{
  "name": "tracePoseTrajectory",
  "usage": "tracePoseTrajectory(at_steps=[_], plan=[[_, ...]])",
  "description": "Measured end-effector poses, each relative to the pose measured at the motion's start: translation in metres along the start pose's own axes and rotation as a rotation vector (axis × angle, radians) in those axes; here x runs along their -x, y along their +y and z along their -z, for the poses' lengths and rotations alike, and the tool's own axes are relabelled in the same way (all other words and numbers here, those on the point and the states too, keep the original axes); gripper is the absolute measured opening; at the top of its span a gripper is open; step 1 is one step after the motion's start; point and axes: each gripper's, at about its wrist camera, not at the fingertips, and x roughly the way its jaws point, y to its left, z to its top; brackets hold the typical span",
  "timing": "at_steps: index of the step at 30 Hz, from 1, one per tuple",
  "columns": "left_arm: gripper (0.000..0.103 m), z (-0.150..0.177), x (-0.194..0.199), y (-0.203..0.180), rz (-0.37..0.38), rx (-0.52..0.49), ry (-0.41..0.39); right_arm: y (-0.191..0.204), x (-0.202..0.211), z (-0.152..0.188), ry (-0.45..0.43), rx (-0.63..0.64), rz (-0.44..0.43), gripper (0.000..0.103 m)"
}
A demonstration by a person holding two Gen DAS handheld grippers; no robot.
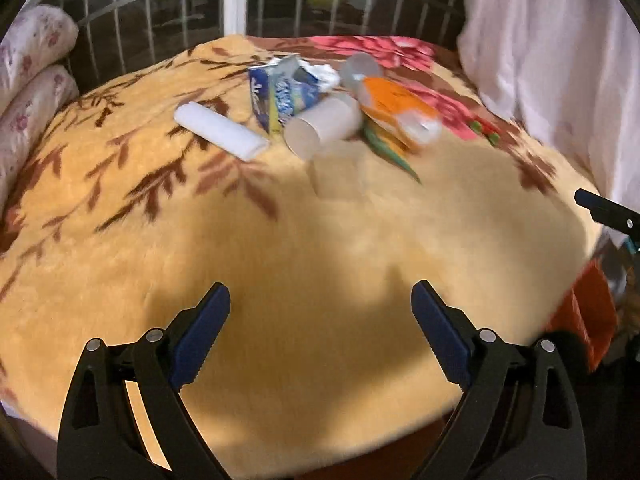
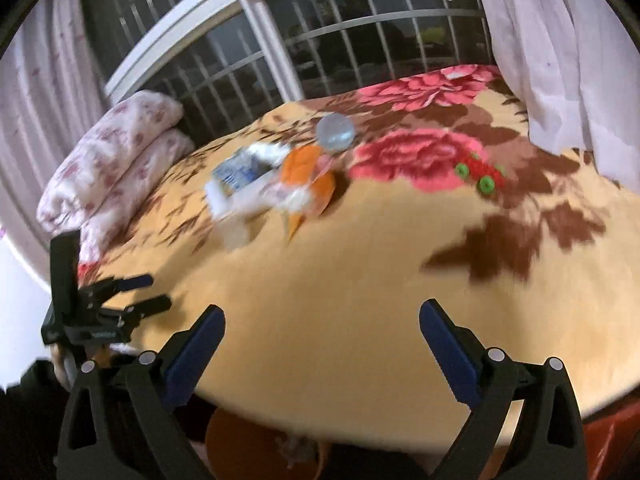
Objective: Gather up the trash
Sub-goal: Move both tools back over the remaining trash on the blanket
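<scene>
A heap of trash lies on the yellow flowered blanket (image 1: pixel 320 240) toward the far side of the bed. In it are a white roll (image 1: pixel 220 130), a torn blue carton (image 1: pixel 280 92), a cardboard tube (image 1: pixel 324 124), an orange wrapper (image 1: pixel 400 108) and a clear plastic cup (image 1: pixel 360 68). The right wrist view shows the same heap blurred, with the clear plastic cup (image 2: pixel 335 131) at its back. My left gripper (image 1: pixel 320 286) is open and empty, well short of the heap. My right gripper (image 2: pixel 322 308) is also open and empty above the blanket's near part. The left gripper (image 2: pixel 150 291) shows at the left edge of that view.
A red toy with green wheels (image 2: pixel 480 174) lies right of the heap. Two flowered pillows (image 2: pixel 116 152) are stacked at the left by the barred window (image 2: pixel 320 40). A white curtain (image 2: pixel 560 60) hangs at the right. An orange container (image 2: pixel 256 440) sits below the bed's near edge.
</scene>
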Motion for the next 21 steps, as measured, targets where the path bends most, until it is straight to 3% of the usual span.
tracePoseTrajectory(at_steps=[5, 7, 13, 21], plan=[[0.09, -0.008, -0.011, 0.01, -0.029, 0.031, 0.003, -0.007, -0.032, -0.038, 0.017, -0.018, 0.0, 0.096], [0.09, -0.008, -0.012, 0.011, -0.035, 0.024, 0.008, -0.001, -0.063, -0.065, 0.039, -0.02, -0.012, 0.096], [0.09, -0.011, -0.014, 0.013, -0.055, -0.001, 0.001, 0.027, -0.114, -0.097, 0.101, 0.006, -0.038, 0.096], [0.09, -0.01, -0.018, 0.016, -0.037, 0.005, 0.002, 0.034, -0.157, -0.122, 0.16, -0.088, -0.058, 0.096]])
